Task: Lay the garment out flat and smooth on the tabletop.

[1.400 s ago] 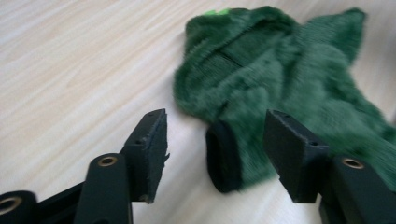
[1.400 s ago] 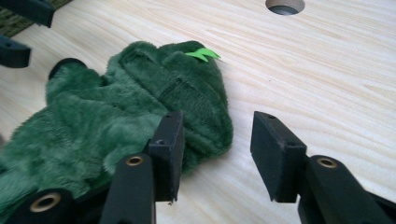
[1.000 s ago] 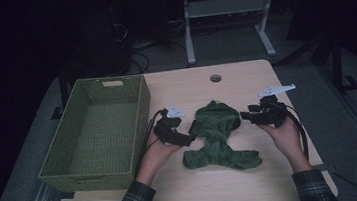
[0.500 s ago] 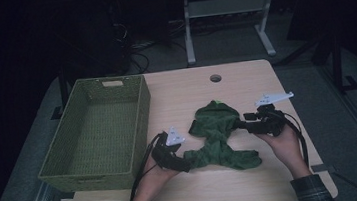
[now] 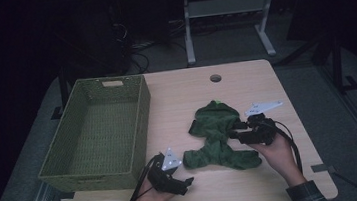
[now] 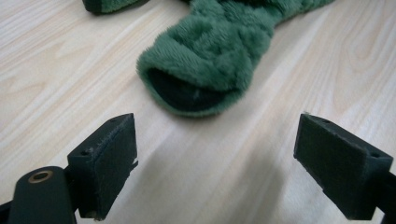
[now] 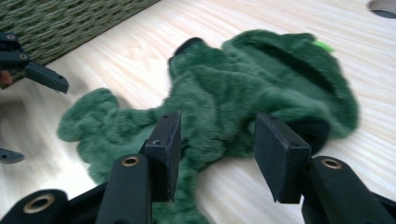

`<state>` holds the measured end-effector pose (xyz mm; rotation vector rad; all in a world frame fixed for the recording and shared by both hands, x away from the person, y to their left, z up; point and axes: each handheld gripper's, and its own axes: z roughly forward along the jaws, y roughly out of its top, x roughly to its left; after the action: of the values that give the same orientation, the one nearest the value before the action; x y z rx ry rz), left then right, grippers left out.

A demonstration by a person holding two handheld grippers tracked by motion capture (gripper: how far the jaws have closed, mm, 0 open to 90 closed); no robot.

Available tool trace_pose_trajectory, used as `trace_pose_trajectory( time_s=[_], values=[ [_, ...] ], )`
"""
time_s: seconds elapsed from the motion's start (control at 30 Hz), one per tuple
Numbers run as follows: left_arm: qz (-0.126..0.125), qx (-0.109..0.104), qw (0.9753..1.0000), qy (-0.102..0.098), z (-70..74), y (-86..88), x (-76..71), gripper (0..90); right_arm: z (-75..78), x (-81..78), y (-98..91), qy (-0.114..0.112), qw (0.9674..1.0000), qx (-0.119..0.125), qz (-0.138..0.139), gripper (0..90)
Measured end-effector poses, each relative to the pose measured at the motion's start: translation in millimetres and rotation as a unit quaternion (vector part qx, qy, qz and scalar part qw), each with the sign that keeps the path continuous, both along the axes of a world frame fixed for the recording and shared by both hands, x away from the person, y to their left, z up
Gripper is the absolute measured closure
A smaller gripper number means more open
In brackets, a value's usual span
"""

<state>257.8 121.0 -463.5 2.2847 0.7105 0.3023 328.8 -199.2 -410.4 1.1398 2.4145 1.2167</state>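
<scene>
Green fleece garment (image 5: pixel 219 135), crumpled, shape unclear, far edge cropped

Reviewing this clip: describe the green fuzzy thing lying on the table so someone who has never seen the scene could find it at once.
Start at the light wooden table and its green woven basket on the left. To the right of the basket, apart from it, lies a dark green plush garment, spread flat between the left gripper and right gripper. It is the one soft, furry item, with open sleeve-like ends.
</scene>
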Motion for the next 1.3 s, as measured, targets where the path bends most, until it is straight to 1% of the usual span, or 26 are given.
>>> trace_pose_trajectory(
  time_s=[0.13,0.17,0.2,0.23,0.3,0.33,0.4,0.43,0.47,0.5,0.53,0.6,0.63,0.67,0.7,0.73,0.83,0.9,0.93,1.0,1.13,1.17,1.2,1.23,1.27,1.3],
  values=[
    [0.003,0.001,1.0,-0.007,-2.3,4.0,-4.6,12.5,0.4,-4.6,11.6,0.002,0.9999,0.002,0.012,51.6],
    [0.004,0.003,0.9999,-0.011,-3.0,5.3,-5.6,12.6,0.4,-7.1,18.4,-0.001,0.9997,0.004,0.025,52.2],
    [0.001,0.006,0.9999,-0.012,-3.6,6.6,-5.9,12.6,0.4,-7.1,18.4,-0.001,0.9997,0.004,0.025,52.2],
    [0.0,0.002,1.0,-0.008,-4.5,6.6,-6.7,12.6,0.5,-10.4,25.9,-0.006,0.9994,0.003,0.035,53.4],
    [0.001,0.003,1.0,-0.008,-6.5,5.9,-7.3,12.5,1.0,-12.5,29.9,-0.004,0.9992,0.006,0.039,53.8],
    [0.001,0.003,1.0,-0.007,-7.9,5.6,-7.3,12.5,1.5,-15.7,37.4,-0.005,0.9987,0.01,0.05,55.1],
    [0.001,0.006,1.0,-0.006,-9.7,5.4,-7.0,12.5,1.9,-17.2,41.3,-0.002,0.9985,0.012,0.053,55.7],
    [0.002,0.003,1.0,-0.006,-10.2,5.9,-6.9,12.5,1.9,-17.9,43.9,-0.004,0.9983,0.013,0.057,56.2],
    [0.001,0.001,1.0,-0.007,-10.6,6.1,-7.0,12.5,2.3,-20.8,52.8,-0.002,0.9977,0.02,0.065,57.8],
    [0.0,0.0,1.0,-0.008,-10.9,6.6,-7.2,12.5,2.3,-20.8,52.8,-0.002,0.9977,0.02,0.065,57.8],
    [-0.001,-0.011,0.9999,-0.006,-12.7,7.3,-7.3,12.5,1.8,-21.5,55.6,-0.006,0.9973,0.019,0.07,58.6],
    [-0.007,-0.013,0.9999,-0.006,-13.5,9.1,-6.5,12.5,1.5,-24.8,65.4,-0.004,0.9964,0.02,0.082,60.0],
    [-0.01,-0.016,0.9998,-0.006,-13.7,9.3,-6.5,12.8,0.2,-27.8,75.9,-0.006,0.9951,0.017,0.097,61.7],
    [-0.013,-0.016,0.9998,-0.006,-13.7,9.8,-6.3,12.8,0.2,-27.8,75.9,-0.006,0.9951,0.017,0.097,61.7],
    [-0.016,-0.016,0.9997,-0.006,-13.7,10.6,-5.8,13.2,-1.3,-30.7,84.4,-0.006,0.9942,0.016,0.107,62.7],
    [-0.016,-0.016,0.9997,-0.006,-13.7,10.6,-5.8,13.2,-1.3,-30.7,84.4,-0.006,0.9942,0.016,0.107,62.7],
    [-0.019,-0.016,0.9997,-0.006,-13.6,11.3,-5.5,13.3,-5.0,-34.3,98.3,-0.002,0.9926,0.011,0.121,65.1],
    [-0.021,-0.018,0.9996,-0.006,-13.8,11.8,-5.2,14.0,-9.7,-36.8,109.7,-0.003,0.9908,0.007,0.135,69.7],
    [-0.021,-0.018,0.9996,-0.005,-13.6,12.2,-5.1,14.0,-9.7,-36.8,109.7,-0.003,0.9908,0.007,0.135,69.7],
    [-0.023,-0.019,0.9996,-0.006,-13.8,12.3,-5.0,14.2,-15.2,-37.4,119.5,-0.005,0.9894,0.0,0.145,72.6],
    [-0.025,-0.014,0.9996,-0.007,-13.4,12.8,-4.6,14.2,-20.8,-37.3,129.0,0.005,0.9888,-0.005,0.149,73.5],
    [-0.025,-0.014,0.9996,-0.006,-13.5,12.8,-4.6,14.2,-26.0,-35.4,135.6,0.0,0.9876,-0.014,0.156,74.0],
    [-0.025,-0.013,0.9996,-0.007,-13.4,12.9,-4.5,14.2,-26.0,-35.4,135.6,0.0,0.9876,-0.014,0.156,74.0],
    [-0.025,-0.013,0.9996,-0.007,-13.4,12.9,-4.6,14.2,-32.1,-33.4,141.5,-0.008,0.9868,-0.035,0.158,74.0],
    [-0.024,-0.016,0.9996,-0.007,-13.7,12.6,-4.7,14.2,-32.1,-33.4,141.5,-0.008,0.9868,-0.035,0.158,74.0],
    [-0.023,-0.016,0.9996,-0.006,-13.5,12.6,-4.8,14.2,-39.1,-31.9,147.1,0.003,0.9875,-0.037,0.153,74.0]
  ],
)
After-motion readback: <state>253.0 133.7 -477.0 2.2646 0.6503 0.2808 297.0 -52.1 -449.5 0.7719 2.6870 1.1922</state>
